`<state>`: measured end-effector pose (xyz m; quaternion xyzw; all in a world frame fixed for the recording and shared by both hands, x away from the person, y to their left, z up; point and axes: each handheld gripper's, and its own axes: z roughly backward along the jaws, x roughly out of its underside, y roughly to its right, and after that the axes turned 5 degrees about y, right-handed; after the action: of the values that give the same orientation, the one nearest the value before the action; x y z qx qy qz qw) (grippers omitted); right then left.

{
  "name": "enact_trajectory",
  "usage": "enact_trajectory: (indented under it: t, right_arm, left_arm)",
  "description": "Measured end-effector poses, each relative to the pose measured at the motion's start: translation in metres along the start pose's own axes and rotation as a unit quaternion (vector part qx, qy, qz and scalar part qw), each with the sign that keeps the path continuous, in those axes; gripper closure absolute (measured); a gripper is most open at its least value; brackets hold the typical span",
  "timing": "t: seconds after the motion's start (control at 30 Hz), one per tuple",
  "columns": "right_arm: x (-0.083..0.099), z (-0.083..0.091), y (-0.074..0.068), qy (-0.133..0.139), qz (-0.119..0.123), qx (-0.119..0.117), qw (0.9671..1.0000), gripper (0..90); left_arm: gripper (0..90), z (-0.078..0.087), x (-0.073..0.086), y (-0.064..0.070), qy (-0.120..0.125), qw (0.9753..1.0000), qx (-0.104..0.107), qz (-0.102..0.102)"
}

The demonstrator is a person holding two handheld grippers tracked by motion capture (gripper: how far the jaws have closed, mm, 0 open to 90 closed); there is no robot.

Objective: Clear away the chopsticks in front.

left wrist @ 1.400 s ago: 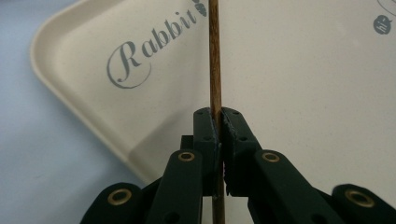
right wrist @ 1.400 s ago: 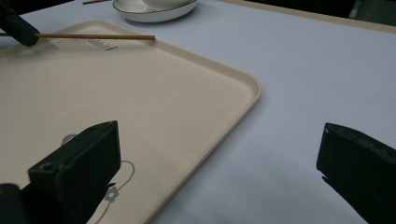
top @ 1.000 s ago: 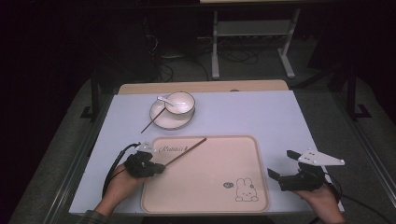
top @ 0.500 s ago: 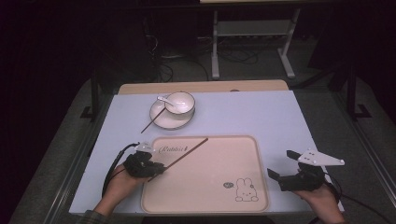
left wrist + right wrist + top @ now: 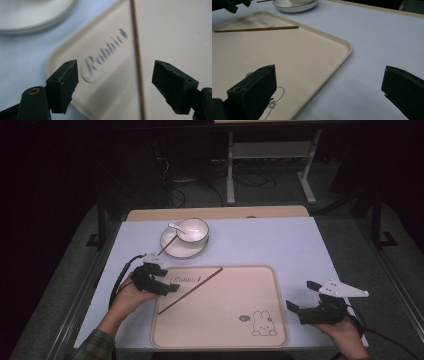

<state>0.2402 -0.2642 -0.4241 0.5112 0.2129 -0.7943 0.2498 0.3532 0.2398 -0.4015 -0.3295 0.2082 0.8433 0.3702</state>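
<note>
The left gripper (image 5: 170,287) hangs over the near left part of the beige tray (image 5: 225,340), and its jaws are spread wide with nothing between them. A brown chopstick (image 5: 190,290) lies flat on the tray, just right of that gripper. The right gripper (image 5: 301,301) rests on the table past the tray's near right corner, also spread wide.

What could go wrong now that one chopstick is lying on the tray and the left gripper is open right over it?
The left gripper hangs open just above the chopstick, so pulling away low could catch it and roll it across the smooth tray. The second chopstick leans on the plate beside the bowl with its spoon; a careless grab there might knock the bowl or tip the spoon out.
</note>
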Motion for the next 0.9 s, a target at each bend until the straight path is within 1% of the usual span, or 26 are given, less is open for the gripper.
enact_trajectory:
  t: [0.03,0.07,0.17,0.23,0.27,0.3,0.33,0.37,0.4,0.43,0.47,0.5,0.53,0.57,0.6,0.63,0.7,0.73,0.77,0.8,0.87,0.9]
  right_arm:
    - [0.000,0.000,0.000,0.000,0.000,0.000,1.0000,0.0]
    - [0.000,0.000,0.000,0.000,-0.001,0.000,1.0000,0.0]
    - [0.000,0.000,0.001,0.000,-0.001,0.001,1.0000,0.0]
    - [0.000,0.001,0.001,0.000,-0.001,0.001,1.0000,0.0]
    - [0.001,0.001,0.001,0.001,-0.001,0.001,1.0000,0.0]
    - [0.001,0.001,0.001,0.001,-0.002,0.001,1.0000,0.0]
    - [0.002,0.002,0.002,0.001,-0.002,0.001,1.0000,0.0]
    - [0.002,0.002,0.002,0.001,-0.002,0.001,1.0000,0.0]
    - [0.002,0.002,0.003,0.002,-0.006,0.001,1.0000,0.0]
    - [0.002,0.002,0.003,0.002,-0.006,0.001,1.0000,0.0]
    - [0.001,0.002,0.003,0.003,-0.006,0.000,1.0000,0.0]
    - [0.001,0.002,0.003,0.003,-0.004,0.000,1.0000,0.0]
    - [0.001,0.002,0.003,0.003,-0.004,0.000,1.0000,0.0]
    - [0.001,0.002,0.003,0.003,-0.004,0.000,1.0000,0.0]
    - [0.001,0.002,0.002,0.003,-0.003,0.000,1.0000,0.0]
    - [0.001,0.002,0.002,0.003,-0.002,0.000,1.0000,0.0]
    - [0.001,0.002,0.002,0.003,-0.002,-0.001,1.0000,0.0]
    - [0.001,0.002,0.003,0.003,-0.004,-0.001,1.0000,0.0]
    - [0.001,0.002,0.003,0.003,-0.004,-0.001,1.0000,0.0]
    - [0.002,0.003,0.003,0.003,-0.004,-0.001,1.0000,0.0]
    - [0.002,0.003,0.004,0.004,-0.004,0.000,1.0000,0.0]
    - [0.002,0.003,0.004,0.004,-0.004,0.000,1.0000,0.0]
  left_arm:
    - [20.1,0.000,0.000,0.000,0.000,1.0000,0.000,0.000]
    - [20.1,-0.002,-0.005,-0.005,0.001,1.0000,-0.002,0.002]
    - [20.1,-0.008,-0.021,-0.022,-0.007,0.9998,-0.019,-0.001]
    - [20.2,-0.010,-0.032,-0.036,-0.008,0.9992,-0.039,-0.001]
    - [20.8,-0.011,-0.035,-0.041,-0.011,0.9989,-0.045,0.001]
    - [20.8,-0.012,-0.041,-0.049,-0.010,0.9984,-0.055,0.003]
    - [22.8,-0.012,-0.044,-0.056,-0.007,0.9982,-0.060,0.005]
    - [22.8,-0.013,-0.047,-0.061,-0.004,0.9980,-0.063,0.008]
    - [24.8,-0.014,-0.052,-0.069,0.002,0.9976,-0.068,0.011]
    - [24.8,-0.015,-0.055,-0.074,0.006,0.9973,-0.072,0.014]
    - [27.8,-0.018,-0.059,-0.082,0.009,0.9967,-0.078,0.019]
    - [33.7,-0.020,-0.062,-0.088,0.014,0.9963,-0.083,0.022]
    - [33.7,-0.022,-0.064,-0.092,0.019,0.9960,-0.084,0.024]
    - [37.9,-0.025,-0.066,-0.098,0.026,0.9959,-0.082,0.028]
    - [44.6,-0.028,-0.066,-0.101,0.028,0.9959,-0.083,0.026]
    - [47.6,-0.033,-0.067,-0.105,0.024,0.9955,-0.088,0.024]
    - [54.7,-0.041,-0.068,-0.110,0.011,0.9953,-0.093,0.024]
    - [58.1,-0.050,-0.066,-0.114,0.005,0.9948,-0.097,0.030]
    - [60.5,-0.050,-0.066,-0.114,0.005,0.9948,-0.097,0.030]
    - [63.0,-0.053,-0.065,-0.116,0.004,0.9951,-0.092,0.033]
    - [63.9,-0.062,-0.062,-0.117,-0.009,0.9946,-0.097,0.034]
    - [67.0,-0.064,-0.060,-0.117,-0.013,0.9944,-0.098,0.037]
